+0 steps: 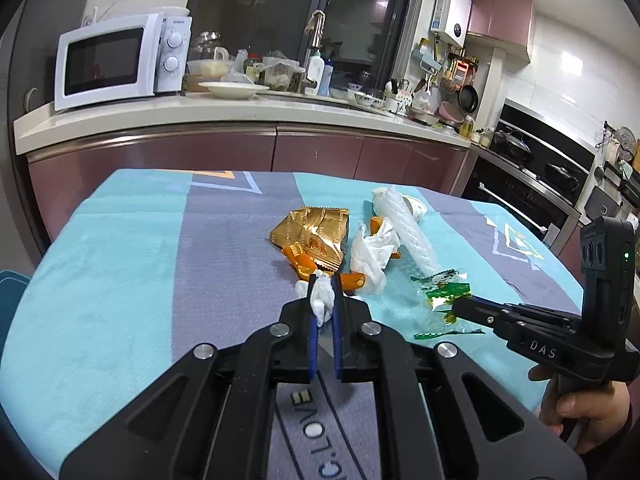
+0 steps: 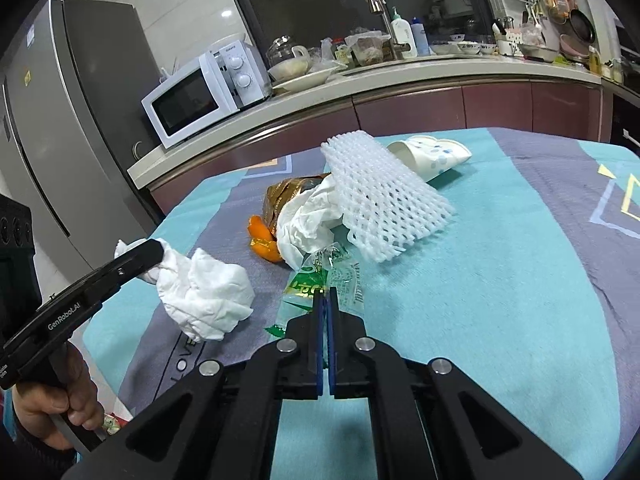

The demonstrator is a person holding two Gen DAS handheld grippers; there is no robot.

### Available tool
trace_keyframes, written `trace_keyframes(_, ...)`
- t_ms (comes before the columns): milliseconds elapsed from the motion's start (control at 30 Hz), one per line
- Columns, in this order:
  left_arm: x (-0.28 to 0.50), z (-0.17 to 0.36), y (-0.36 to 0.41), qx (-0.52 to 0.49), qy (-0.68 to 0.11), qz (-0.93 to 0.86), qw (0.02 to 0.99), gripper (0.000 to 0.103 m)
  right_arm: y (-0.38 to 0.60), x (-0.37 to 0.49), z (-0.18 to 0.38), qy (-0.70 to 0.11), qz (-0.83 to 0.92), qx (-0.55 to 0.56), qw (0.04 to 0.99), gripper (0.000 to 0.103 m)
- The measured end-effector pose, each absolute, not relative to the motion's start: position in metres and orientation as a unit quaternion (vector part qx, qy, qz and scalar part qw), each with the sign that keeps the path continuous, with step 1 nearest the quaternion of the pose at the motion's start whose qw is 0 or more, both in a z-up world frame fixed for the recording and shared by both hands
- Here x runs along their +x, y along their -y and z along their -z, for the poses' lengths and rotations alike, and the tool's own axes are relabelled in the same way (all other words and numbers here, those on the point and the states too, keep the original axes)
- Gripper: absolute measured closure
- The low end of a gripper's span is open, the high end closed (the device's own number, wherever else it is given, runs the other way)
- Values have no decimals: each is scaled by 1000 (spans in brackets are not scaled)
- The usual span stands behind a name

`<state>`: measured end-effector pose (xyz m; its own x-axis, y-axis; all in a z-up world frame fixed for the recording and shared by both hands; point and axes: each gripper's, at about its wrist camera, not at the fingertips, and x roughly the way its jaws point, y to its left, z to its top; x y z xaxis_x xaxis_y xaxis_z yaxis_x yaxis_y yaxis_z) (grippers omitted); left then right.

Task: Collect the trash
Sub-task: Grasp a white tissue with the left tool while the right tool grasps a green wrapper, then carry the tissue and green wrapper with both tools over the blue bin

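My left gripper (image 1: 325,280) is shut on a crumpled white tissue (image 1: 322,295), held just above the table; the tissue also shows in the right wrist view (image 2: 204,294). My right gripper (image 2: 325,294) is shut on a clear green-printed plastic wrapper (image 2: 316,284), seen from the left wrist view (image 1: 442,290) too. On the cloth beyond lie a gold foil wrapper (image 1: 314,234), orange peel pieces (image 1: 298,260), a second white tissue (image 1: 372,252), a white foam fruit net (image 2: 380,196) and a tipped paper cup (image 2: 430,154).
The table carries a teal and grey patterned cloth (image 1: 120,264). Behind it runs a kitchen counter (image 1: 224,114) with a microwave (image 1: 116,60), bowls and bottles. A fridge (image 2: 68,112) stands at the left, an oven and stove (image 1: 532,168) at the right.
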<state>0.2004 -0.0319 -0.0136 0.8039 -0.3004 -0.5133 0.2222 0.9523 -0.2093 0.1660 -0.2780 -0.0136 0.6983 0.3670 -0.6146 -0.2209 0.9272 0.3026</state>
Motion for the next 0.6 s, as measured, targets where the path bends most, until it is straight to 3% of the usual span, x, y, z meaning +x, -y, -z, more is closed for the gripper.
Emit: trace_keyframes(600, 76, -34, -26, -82, -206, 94, 970, 97, 254, 97, -30, -289, -187, 76, 936, 103)
